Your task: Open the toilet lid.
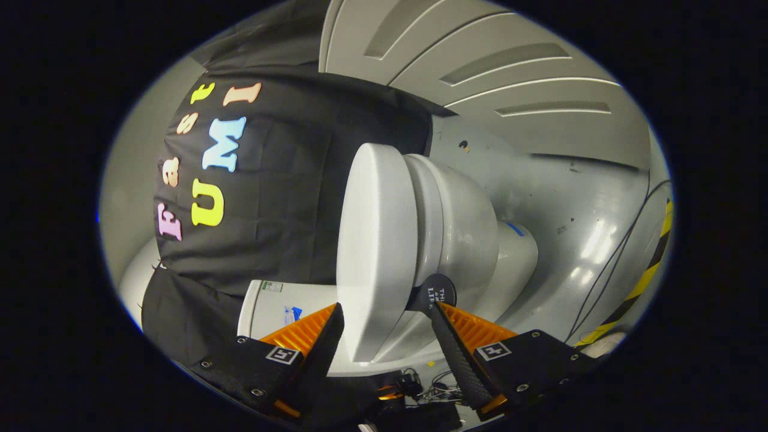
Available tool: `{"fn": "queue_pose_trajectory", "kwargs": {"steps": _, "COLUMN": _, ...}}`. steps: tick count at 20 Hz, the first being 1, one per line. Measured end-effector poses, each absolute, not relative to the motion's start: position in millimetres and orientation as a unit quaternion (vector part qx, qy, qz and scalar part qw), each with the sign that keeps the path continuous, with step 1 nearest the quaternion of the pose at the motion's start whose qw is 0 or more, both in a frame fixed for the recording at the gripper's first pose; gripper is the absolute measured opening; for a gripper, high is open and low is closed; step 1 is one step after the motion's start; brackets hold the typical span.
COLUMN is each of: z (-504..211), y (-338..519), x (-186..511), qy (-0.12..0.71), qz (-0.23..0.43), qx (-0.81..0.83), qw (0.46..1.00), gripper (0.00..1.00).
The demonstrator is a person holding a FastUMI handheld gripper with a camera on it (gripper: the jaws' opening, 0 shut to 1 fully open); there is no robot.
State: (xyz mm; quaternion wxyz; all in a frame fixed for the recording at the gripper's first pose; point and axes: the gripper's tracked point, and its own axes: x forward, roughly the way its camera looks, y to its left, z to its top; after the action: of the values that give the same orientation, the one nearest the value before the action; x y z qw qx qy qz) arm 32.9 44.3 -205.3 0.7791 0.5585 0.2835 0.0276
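Note:
The view is rolled on its side, so the white toilet lies sideways in it. Its lid rests flat against the seat and bowl. My gripper is open, and the lid's front edge sits between the two fingers. One fingertip lies by the lid's outer face. The other fingertip lies on the bowl side, next to a round black sticker. I cannot tell whether either finger touches the lid.
The white tank stands behind the lid, against the black cloth wall. A grey glossy floor spreads around the bowl, with thin cables and yellow-black tape on it. A grey panelled door stands beyond.

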Motion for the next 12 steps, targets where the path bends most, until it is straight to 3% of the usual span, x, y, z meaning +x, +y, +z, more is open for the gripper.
{"fn": "queue_pose_trajectory", "kwargs": {"steps": 5, "z": -227.1, "y": 16.0, "x": 26.1, "qy": 0.284, "qz": -0.007, "qx": 0.568, "qw": 0.772, "gripper": 0.9}}
{"fn": "queue_pose_trajectory", "kwargs": {"steps": 12, "z": -236.0, "y": 31.8, "x": 38.6, "qy": 0.297, "qz": 0.011, "qx": 0.597, "qw": 0.745, "gripper": 0.86}}
